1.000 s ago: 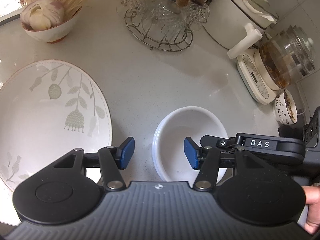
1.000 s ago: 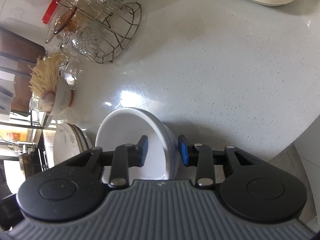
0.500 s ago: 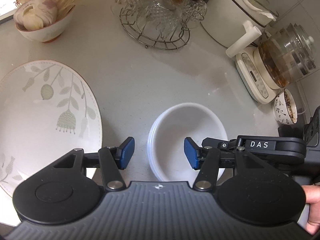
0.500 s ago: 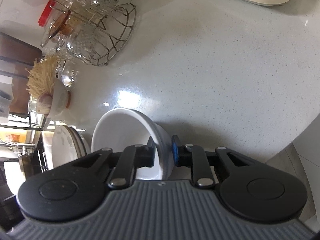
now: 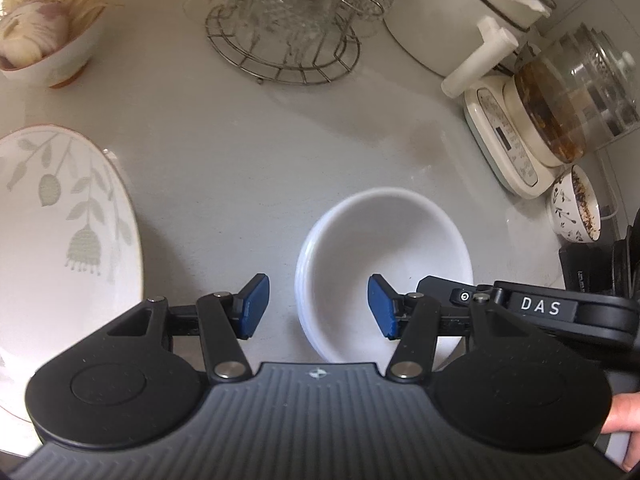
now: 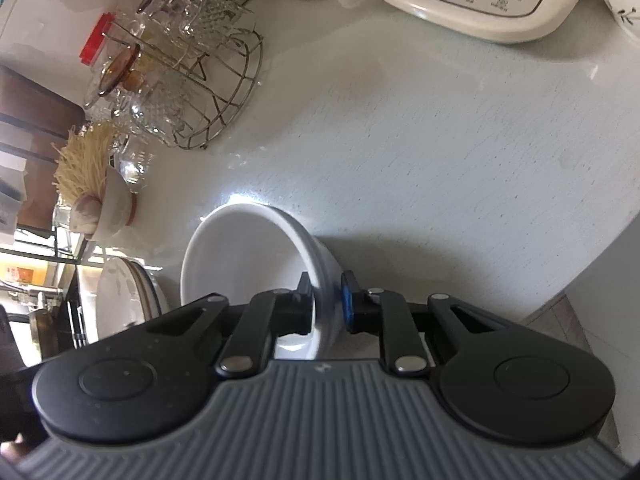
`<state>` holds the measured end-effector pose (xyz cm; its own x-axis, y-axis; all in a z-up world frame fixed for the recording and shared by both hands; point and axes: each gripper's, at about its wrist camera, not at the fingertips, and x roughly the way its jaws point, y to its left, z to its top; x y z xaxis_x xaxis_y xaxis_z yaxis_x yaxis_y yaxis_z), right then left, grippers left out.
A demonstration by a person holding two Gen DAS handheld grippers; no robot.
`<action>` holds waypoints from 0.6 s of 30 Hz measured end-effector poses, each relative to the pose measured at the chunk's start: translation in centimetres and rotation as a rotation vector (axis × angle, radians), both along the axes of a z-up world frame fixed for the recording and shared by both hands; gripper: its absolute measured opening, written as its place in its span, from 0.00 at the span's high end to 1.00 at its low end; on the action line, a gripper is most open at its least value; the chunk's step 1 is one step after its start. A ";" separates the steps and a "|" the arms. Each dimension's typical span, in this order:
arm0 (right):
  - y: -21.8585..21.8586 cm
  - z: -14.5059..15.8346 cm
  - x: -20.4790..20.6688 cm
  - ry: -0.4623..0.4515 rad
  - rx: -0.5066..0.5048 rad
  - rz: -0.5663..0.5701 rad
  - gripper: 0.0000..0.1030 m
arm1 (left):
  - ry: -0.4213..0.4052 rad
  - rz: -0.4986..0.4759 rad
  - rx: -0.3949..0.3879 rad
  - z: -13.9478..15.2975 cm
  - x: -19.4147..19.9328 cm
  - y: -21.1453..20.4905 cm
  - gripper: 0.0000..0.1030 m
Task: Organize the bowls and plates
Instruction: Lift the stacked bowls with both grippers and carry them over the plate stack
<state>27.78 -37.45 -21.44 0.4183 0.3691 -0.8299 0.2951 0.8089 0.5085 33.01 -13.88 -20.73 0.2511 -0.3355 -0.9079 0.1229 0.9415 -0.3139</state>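
2 tongs: right tongs (image 6: 326, 305) just clenched white bowl's (image 6: 240, 260) rim, left tongs (image 5: 318, 312) released beside floral plate (image 5: 60, 240)

Each tool is matte black with a ribbed grey base, two round black discs, silver screws and blue pads (image 5: 253, 307). The right tool (image 6: 326, 306) carries white "DAS" lettering.

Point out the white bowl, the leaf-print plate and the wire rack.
white bowl (image 5: 384, 248): left wrist view, inside bottom of the bowl.
leaf-print plate (image 5: 60, 220): left wrist view, printed face.
wire rack (image 6: 224, 108): right wrist view, wire base ring.
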 end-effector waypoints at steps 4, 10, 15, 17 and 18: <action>-0.5 -0.3 0.1 0.003 0.010 0.003 0.81 | 0.026 0.006 0.012 -0.9 0.1 -0.7 0.42; -0.7 -0.9 0.6 0.023 0.040 0.027 0.81 | 0.044 0.044 0.011 -1.5 0.2 -0.8 0.44; -0.6 -1.2 1.4 0.019 0.044 0.069 0.80 | 0.058 0.081 0.005 -2.0 0.5 -0.7 0.47; -0.7 -1.3 1.7 0.016 0.050 0.084 0.80 | 0.061 0.096 0.005 -2.1 0.6 -0.7 0.48; -0.7 -1.3 1.8 0.014 0.049 0.092 0.80 | 0.065 0.101 0.006 -2.2 0.7 -0.7 0.49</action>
<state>29.63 -38.13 -22.79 0.3688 0.4454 -0.8158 0.2282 0.8075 0.5440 33.74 -14.59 -22.91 0.2237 -0.3063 -0.9253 0.0071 0.9498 -0.3127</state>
